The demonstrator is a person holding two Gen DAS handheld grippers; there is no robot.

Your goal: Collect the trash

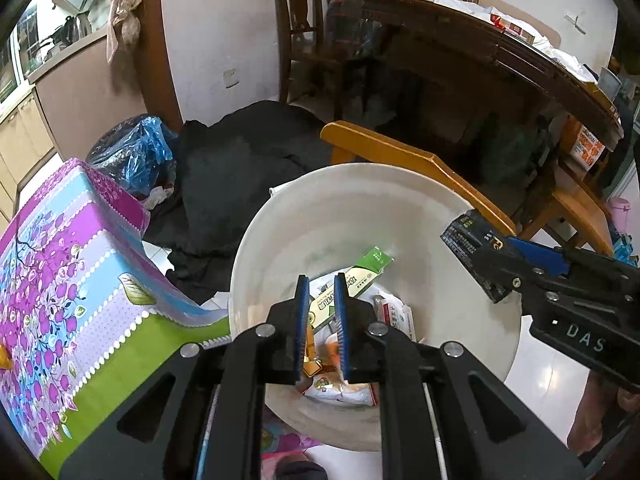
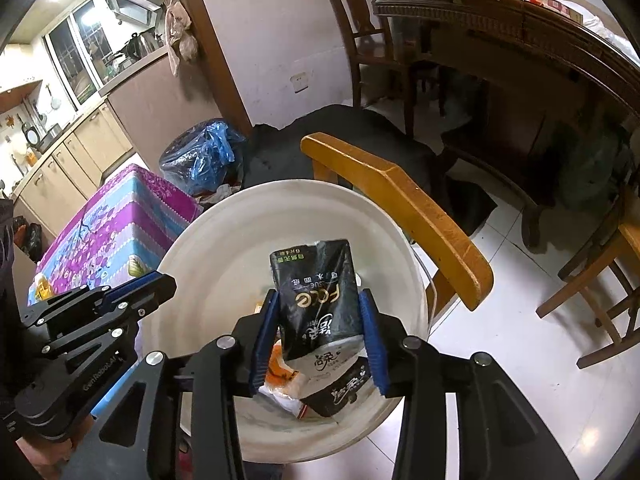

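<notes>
A white bucket (image 1: 256,240) (image 2: 192,232) stands on the floor below both grippers. It holds trash: a green and white box (image 1: 360,276), orange wrappers (image 2: 280,368) and a black packet (image 2: 340,392). My left gripper (image 1: 322,280) (image 2: 168,280) hangs over the bucket's mouth. Its blue pads are a narrow slit apart with nothing between them. My right gripper (image 2: 318,296) (image 1: 500,272) is above the bucket's right rim. A black tissue packet (image 2: 316,292) (image 1: 468,240) with gold lettering stands upright between its pads, which lie against its sides.
A yellow wooden chair back (image 1: 420,160) (image 2: 400,208) curves just behind the bucket. A floral cloth-covered table (image 1: 80,260) (image 2: 112,220) is at its left. Behind lie a black cloth heap (image 1: 240,168) and a blue plastic bag (image 1: 136,152). A dark wooden table (image 1: 500,60) fills the right.
</notes>
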